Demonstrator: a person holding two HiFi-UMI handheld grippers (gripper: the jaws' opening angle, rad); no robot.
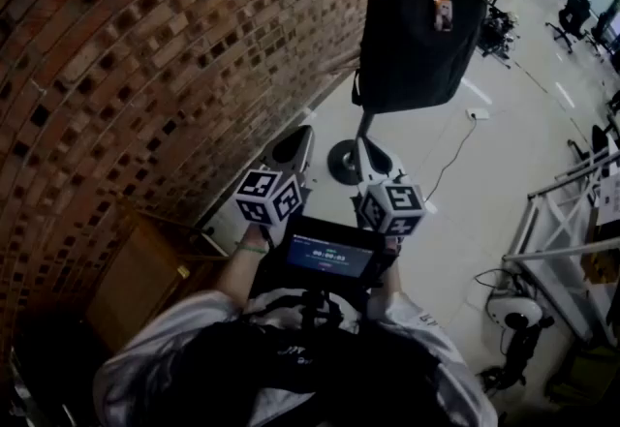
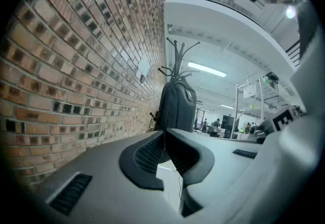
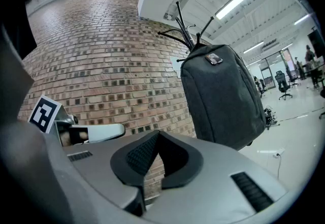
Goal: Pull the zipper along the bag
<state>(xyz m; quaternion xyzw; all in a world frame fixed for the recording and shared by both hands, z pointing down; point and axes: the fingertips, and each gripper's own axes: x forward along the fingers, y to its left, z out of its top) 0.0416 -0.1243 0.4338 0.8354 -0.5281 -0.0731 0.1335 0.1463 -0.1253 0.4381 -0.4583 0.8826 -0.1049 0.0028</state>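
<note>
A black backpack point(image 1: 421, 28) hangs upright on a coat stand whose round base point(image 1: 344, 162) rests on the pale floor beside the brick wall. In the head view both grippers are held side by side below the bag and well short of it. My left gripper point(image 1: 300, 137) is shut with nothing in it, and my right gripper point(image 1: 371, 152) is shut and empty too. The left gripper view has the backpack point(image 2: 176, 103) straight ahead, beyond the closed jaw tips point(image 2: 164, 132). From the right gripper view, the backpack point(image 3: 223, 96) hangs up and to the right of the closed tips point(image 3: 158, 134). No zipper pull can be made out.
A curved brick wall point(image 1: 145, 57) runs along the left. A wooden cabinet point(image 1: 145, 270) stands at the lower left. A cable and white adapter point(image 1: 478, 113) lie on the floor right of the stand. A metal frame point(image 1: 562, 222) and office chairs point(image 1: 573, 14) are to the right.
</note>
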